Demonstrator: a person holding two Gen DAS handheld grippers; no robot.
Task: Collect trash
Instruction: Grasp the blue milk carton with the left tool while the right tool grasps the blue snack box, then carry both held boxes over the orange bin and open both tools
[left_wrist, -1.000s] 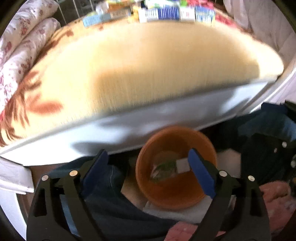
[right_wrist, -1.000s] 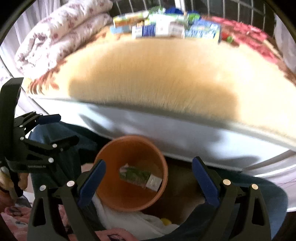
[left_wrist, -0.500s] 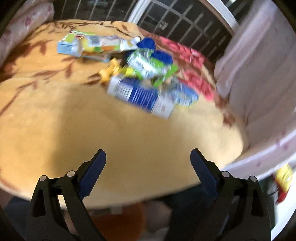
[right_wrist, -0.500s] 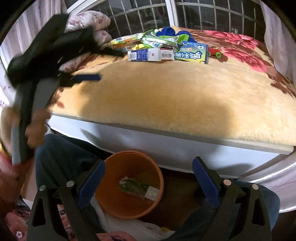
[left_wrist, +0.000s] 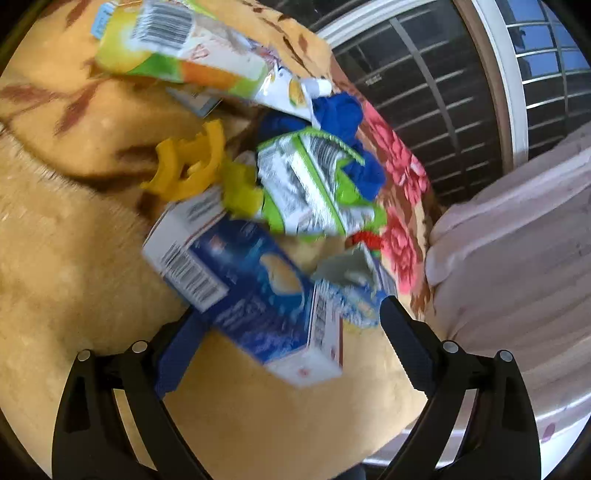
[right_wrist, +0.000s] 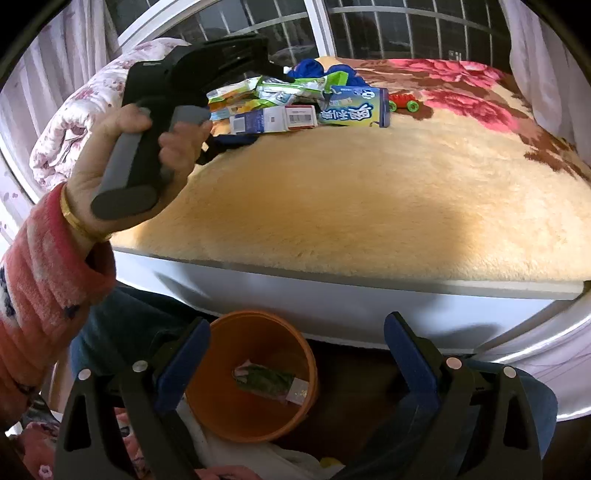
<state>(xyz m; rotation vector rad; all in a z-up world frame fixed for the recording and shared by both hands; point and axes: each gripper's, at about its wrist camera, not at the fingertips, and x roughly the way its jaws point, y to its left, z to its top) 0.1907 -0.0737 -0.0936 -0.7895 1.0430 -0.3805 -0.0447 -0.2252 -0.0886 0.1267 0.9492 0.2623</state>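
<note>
- The left tool (left_wrist: 288, 328) is out over the bed (right_wrist: 369, 192), its two blue-padded fingers spread wide on either side of a blue and white carton (left_wrist: 251, 295) without clearly gripping it; the picture is smeared there, so I cannot tell whether either pad touches.
- That carton lies flat on the tan plush blanket, barcode on its white end, a pale round picture on its blue face, a red-edged white panel at the near end.
- Just behind it sits the rest of the trash heap: a crumpled green and silver wrapper (left_wrist: 314, 188), a yellow-green juice carton (left_wrist: 177, 55) with a barcode, a yellow plastic piece (left_wrist: 188, 162), blue cloth (left_wrist: 340, 114) and a light blue packet (right_wrist: 352, 109) with white lettering.
- A small red toy car (right_wrist: 402, 100) rests beside the packet, on the rose-patterned part of the blanket.
- The right tool (right_wrist: 295, 354) hangs low in front of the bed, fingers spread with nothing between them.
- Below it, an orange bin (right_wrist: 255, 376) stands on the floor against the bed's white side, with one flattened green wrapper (right_wrist: 271, 382) lying in its bottom.
- The person's left hand (right_wrist: 136, 166), gold bangle at the wrist and pink fleece sleeve, grips the left tool's grey handle.
</note>
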